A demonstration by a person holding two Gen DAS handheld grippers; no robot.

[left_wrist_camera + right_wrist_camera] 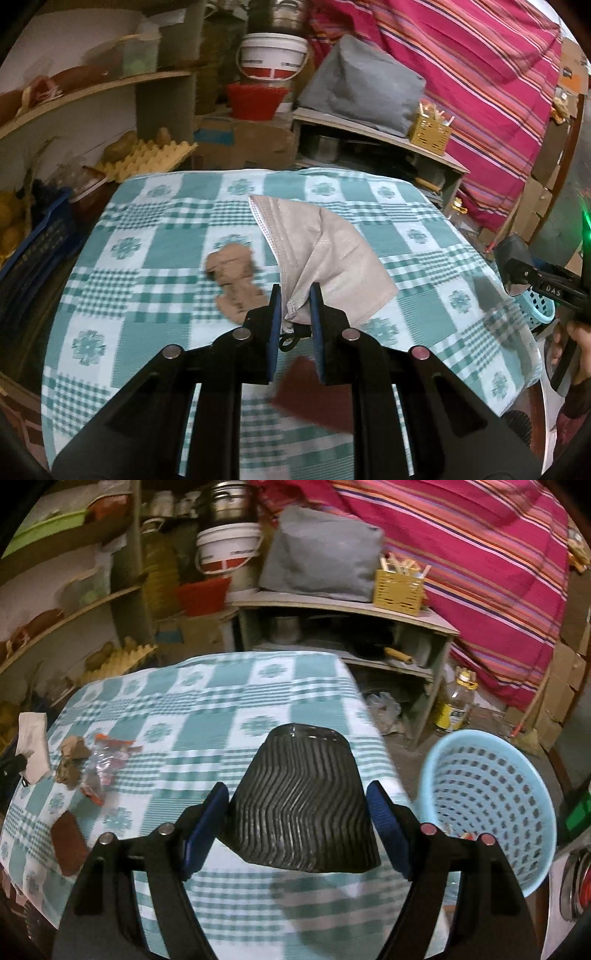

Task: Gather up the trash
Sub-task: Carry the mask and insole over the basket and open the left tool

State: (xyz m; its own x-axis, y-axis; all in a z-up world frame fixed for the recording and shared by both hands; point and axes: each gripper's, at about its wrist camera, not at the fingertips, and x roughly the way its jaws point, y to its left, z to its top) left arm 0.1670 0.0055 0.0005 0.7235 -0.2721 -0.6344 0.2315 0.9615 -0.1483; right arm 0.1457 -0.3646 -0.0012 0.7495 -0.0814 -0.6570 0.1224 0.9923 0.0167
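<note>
While the left gripper [295, 291] has its jaws pinching the lower corner of a beige face mask [325, 254] near the centre of the left wrist view, the mask hangs lifted above the green checked tablecloth [147, 321], so the sensible thing here is to carry it across to the bin without loosening the pinch, since only a thin fold and an ear loop sit between the pads. The right gripper [295, 812] has its jaws spread wide around a black ribbed cup [303, 808] in the lower middle of the right wrist view; whether the pads actually press its sides I cannot tell, as a slight gap seems to show at each side. The blue perforated basket [491, 794] stands at the right of that view, just beside the table edge and lower than the tabletop, with a few scraps already at its bottom. To do this step well, I would move each item fully over the basket's rim before letting go, one hand at a time so the tools do not collide. A crumpled brown paper [232, 273], a clear wrapper with orange print [103, 764] and a dark red pad [68, 845] lie on the cloth awaiting collection.
</note>
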